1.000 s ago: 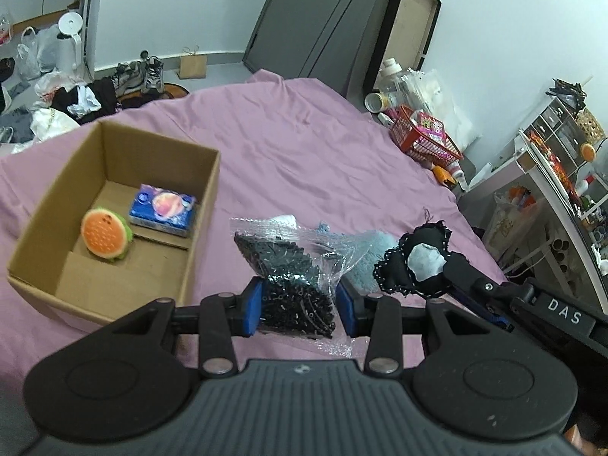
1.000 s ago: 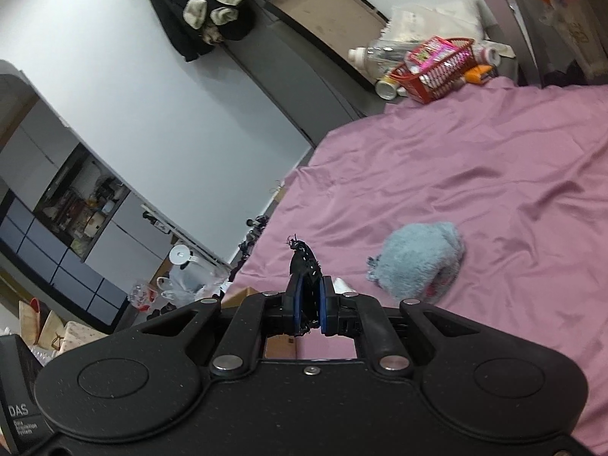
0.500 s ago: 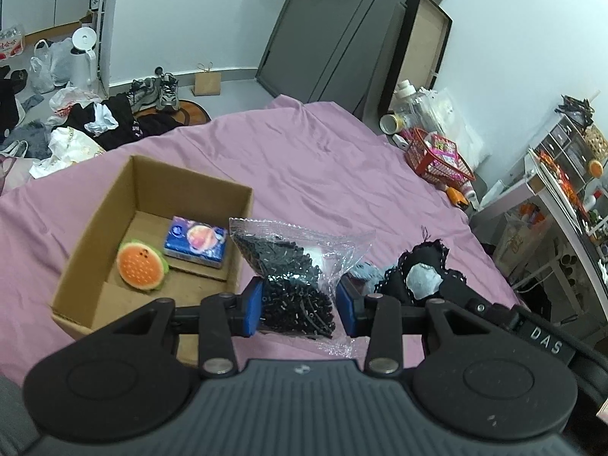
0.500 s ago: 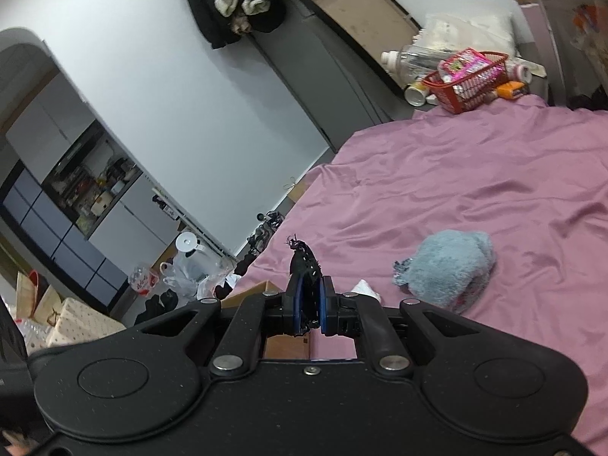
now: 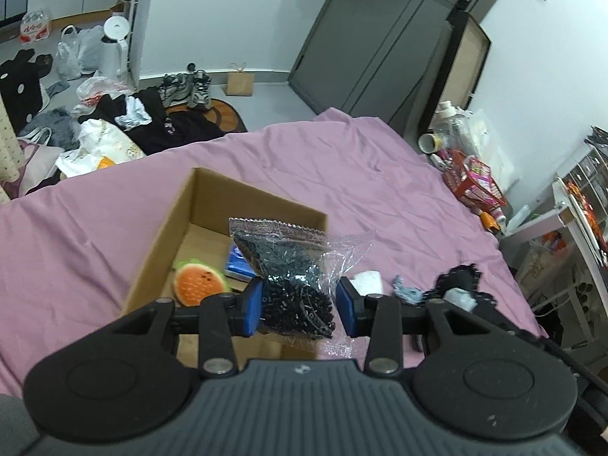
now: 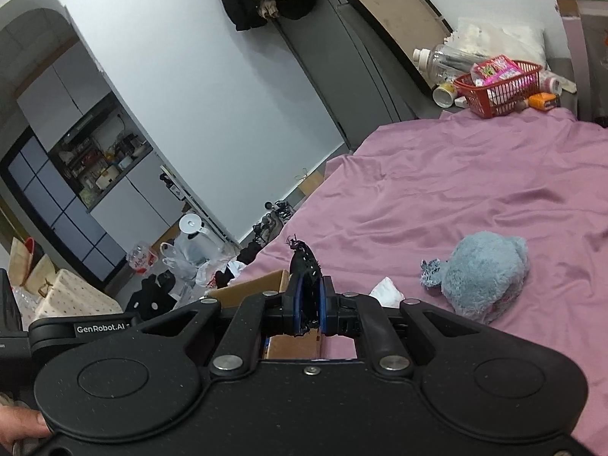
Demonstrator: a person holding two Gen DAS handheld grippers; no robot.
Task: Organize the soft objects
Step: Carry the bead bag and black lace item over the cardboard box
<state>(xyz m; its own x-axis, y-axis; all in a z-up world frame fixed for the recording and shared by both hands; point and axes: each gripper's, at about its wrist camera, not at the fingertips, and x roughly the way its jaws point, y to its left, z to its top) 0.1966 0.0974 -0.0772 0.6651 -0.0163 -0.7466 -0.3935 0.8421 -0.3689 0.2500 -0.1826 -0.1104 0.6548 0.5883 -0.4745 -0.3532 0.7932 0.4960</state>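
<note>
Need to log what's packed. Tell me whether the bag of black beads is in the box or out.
Out. The bag of black beads is clamped in the left claw, held above the box, not resting inside.

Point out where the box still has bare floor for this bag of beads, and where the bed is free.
In the cardboard box, the far floor strip along the back wall is bare; the near part is crowded by the burger plush and the blue packet. On the purple sheet, the wide stretch beyond the box is free. Right of the bag of beads, the white tissue and the grey plush crowd it.
</note>
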